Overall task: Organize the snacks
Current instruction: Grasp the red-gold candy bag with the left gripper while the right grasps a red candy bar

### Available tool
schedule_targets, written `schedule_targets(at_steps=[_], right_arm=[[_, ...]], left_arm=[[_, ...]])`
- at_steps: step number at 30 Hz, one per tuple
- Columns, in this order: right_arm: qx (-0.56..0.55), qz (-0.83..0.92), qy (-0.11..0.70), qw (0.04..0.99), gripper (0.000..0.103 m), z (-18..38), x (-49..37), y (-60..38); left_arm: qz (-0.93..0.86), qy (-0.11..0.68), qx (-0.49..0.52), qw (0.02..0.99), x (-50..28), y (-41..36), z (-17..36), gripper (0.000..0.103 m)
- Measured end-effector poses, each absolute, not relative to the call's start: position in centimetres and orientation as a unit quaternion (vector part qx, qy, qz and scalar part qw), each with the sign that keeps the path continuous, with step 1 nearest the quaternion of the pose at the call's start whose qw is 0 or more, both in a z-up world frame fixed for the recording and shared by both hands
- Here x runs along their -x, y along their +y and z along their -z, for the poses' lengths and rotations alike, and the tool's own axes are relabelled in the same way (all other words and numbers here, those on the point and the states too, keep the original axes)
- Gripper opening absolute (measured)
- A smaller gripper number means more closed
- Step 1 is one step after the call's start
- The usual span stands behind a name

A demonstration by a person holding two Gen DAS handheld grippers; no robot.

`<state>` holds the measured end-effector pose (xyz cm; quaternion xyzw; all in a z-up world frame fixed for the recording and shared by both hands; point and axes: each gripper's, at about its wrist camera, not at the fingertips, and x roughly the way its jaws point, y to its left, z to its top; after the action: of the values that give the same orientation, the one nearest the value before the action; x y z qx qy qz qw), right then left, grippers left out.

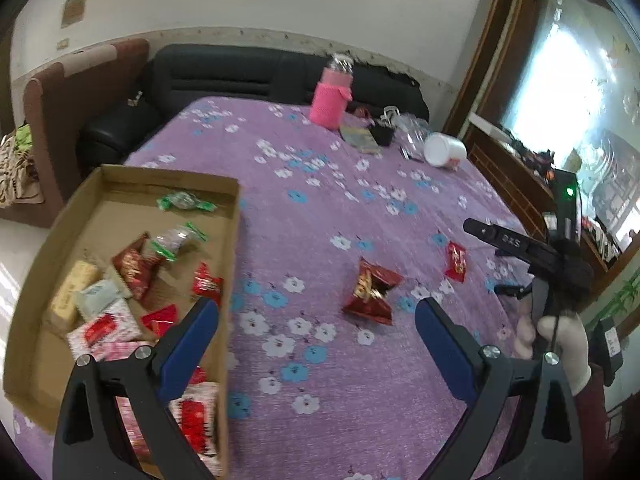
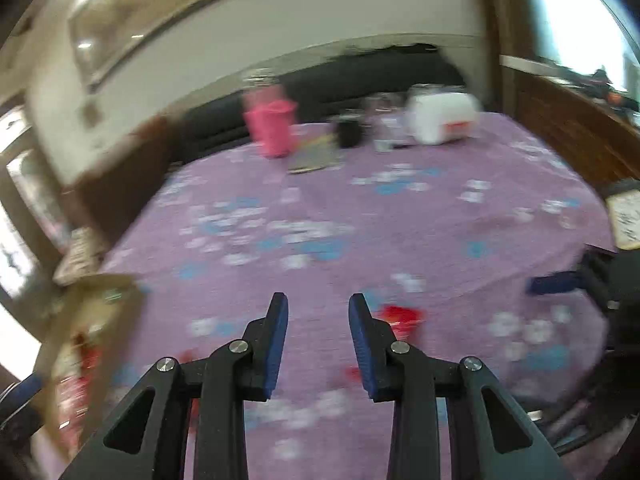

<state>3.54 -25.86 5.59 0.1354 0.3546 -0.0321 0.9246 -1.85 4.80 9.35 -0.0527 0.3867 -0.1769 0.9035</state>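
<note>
A cardboard tray (image 1: 120, 178) at the left holds several wrapped snacks in red, green, cream and pink (image 1: 132, 268). Two red snack packets lie loose on the purple flowered tablecloth: a larger one (image 1: 370, 294) in the middle and a small one (image 1: 457, 261) to its right. My left gripper (image 1: 316, 316) is wide open and empty, its left finger over the tray's right wall. My right gripper (image 2: 318, 310) is open and empty above the cloth; its view is blurred. A red packet (image 2: 402, 316) lies just right of its right finger. The tray (image 2: 92, 320) shows at that view's left.
A pink knitted bottle (image 1: 330, 104), a booklet (image 1: 360, 138), a black item, a glass jar and a tipped white cup (image 1: 444, 150) stand at the table's far side. A black sofa (image 1: 224, 76) lies behind. A wooden window frame runs along the right.
</note>
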Motion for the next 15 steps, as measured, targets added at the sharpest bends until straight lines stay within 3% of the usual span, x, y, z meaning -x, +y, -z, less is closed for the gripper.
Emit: schedule_targets(at_steps=[15], right_arm=[[-0.146, 0.074, 0.426, 0.89, 0.033, 0.1, -5.7, -27.6]], left_arm=[[0.153, 0.402, -0.034, 0.902, -4.0, -4.2, -5.2, 0.099]])
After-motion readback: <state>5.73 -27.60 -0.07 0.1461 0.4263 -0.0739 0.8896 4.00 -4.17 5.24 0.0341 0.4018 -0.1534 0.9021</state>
